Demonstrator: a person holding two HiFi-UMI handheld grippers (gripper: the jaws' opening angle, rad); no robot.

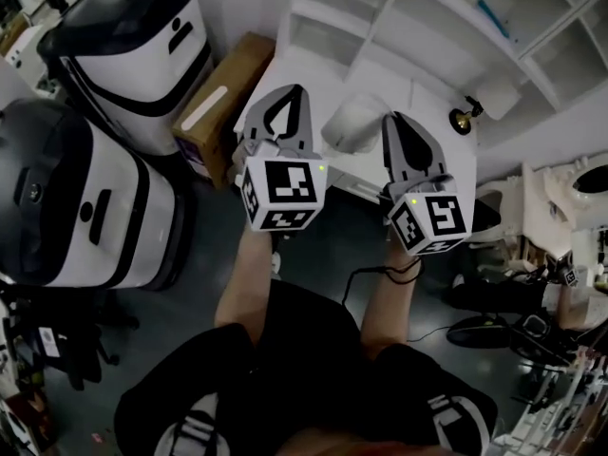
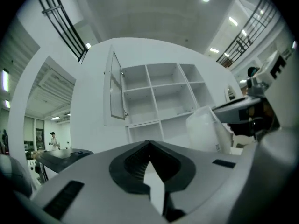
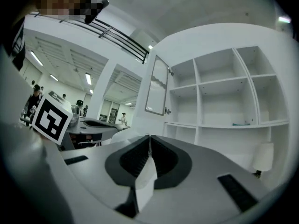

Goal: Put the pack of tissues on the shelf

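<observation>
The pack of tissues [image 1: 350, 122] is a soft white bundle hanging in front of the white shelf unit [image 1: 423, 28], between my two grippers. My right gripper [image 1: 394, 120] is shut, its tips pinching the pack's wrapper edge. The left gripper view shows the pack [image 2: 204, 129] hanging from the right gripper [image 2: 222, 109]. In the right gripper view the pack [image 3: 117, 136] bulges just left of the closed tips [image 3: 149, 137]. My left gripper [image 1: 288, 91] is held up beside the pack, its tips [image 2: 149, 143] meeting with nothing between them. Both grippers face the shelf's open compartments [image 2: 161, 97] [image 3: 224, 97].
Two large white-and-black machines [image 1: 133, 46] [image 1: 81, 202] stand at the left, with a cardboard box [image 1: 228, 98] leaning by the shelf. A glass cabinet door [image 2: 117, 90] hangs open at the shelf's left. A small lamp-like object [image 1: 465, 117] sits at the right, and cables and clutter [image 1: 532, 340] lie on the floor.
</observation>
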